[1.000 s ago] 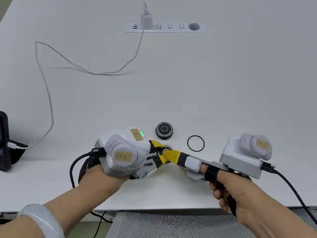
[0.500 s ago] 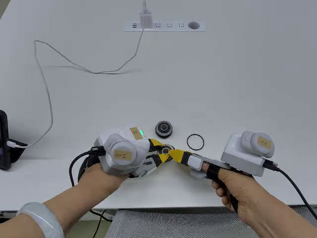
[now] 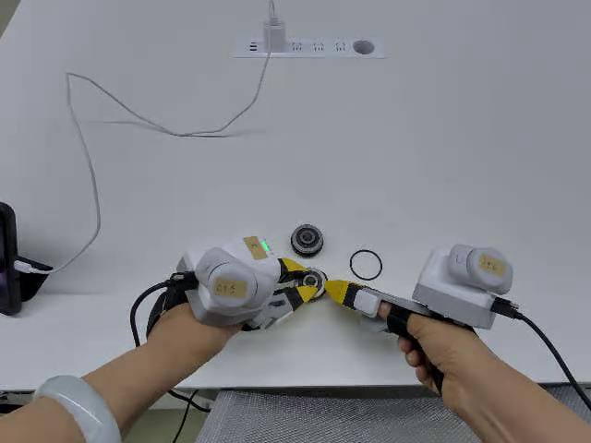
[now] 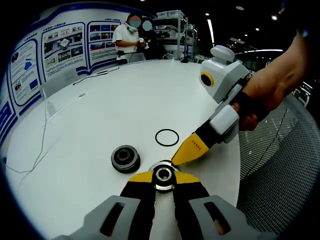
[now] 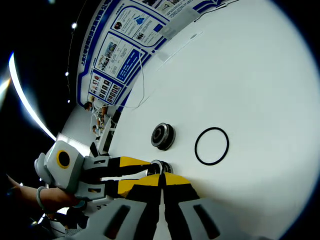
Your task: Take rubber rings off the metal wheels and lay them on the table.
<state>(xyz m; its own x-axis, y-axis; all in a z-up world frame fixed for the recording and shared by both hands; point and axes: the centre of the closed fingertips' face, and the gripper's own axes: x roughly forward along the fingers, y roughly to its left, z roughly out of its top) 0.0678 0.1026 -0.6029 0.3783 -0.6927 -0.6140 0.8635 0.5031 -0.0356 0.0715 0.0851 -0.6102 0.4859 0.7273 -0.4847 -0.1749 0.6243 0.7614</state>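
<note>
My left gripper (image 3: pixel 303 281) is shut on a small metal wheel (image 3: pixel 316 277) near the table's front edge; its yellow jaws clamp the silvery wheel (image 4: pixel 163 174) from both sides. My right gripper (image 3: pixel 332 289) comes in from the right with its jaws shut, its yellow tip (image 4: pixel 192 149) right beside the held wheel. A second wheel (image 3: pixel 307 241) with a black rubber ring around it stands just behind. A loose black rubber ring (image 3: pixel 366 265) lies flat on the table to the right. In the right gripper view the held wheel (image 5: pixel 158 165) peeks out above the right gripper (image 5: pixel 161 179).
A white power strip (image 3: pixel 307 48) with a plug lies at the far edge, and its grey cable (image 3: pixel 88 166) loops over the left side of the white table (image 3: pixel 443 157). A dark device (image 3: pixel 7 263) stands at the left edge. A metal mesh (image 3: pixel 305 415) lies below the front edge.
My right gripper has drawn back a little to the right, away from the held wheel. The left gripper, the second wheel and the loose ring have stayed put.
</note>
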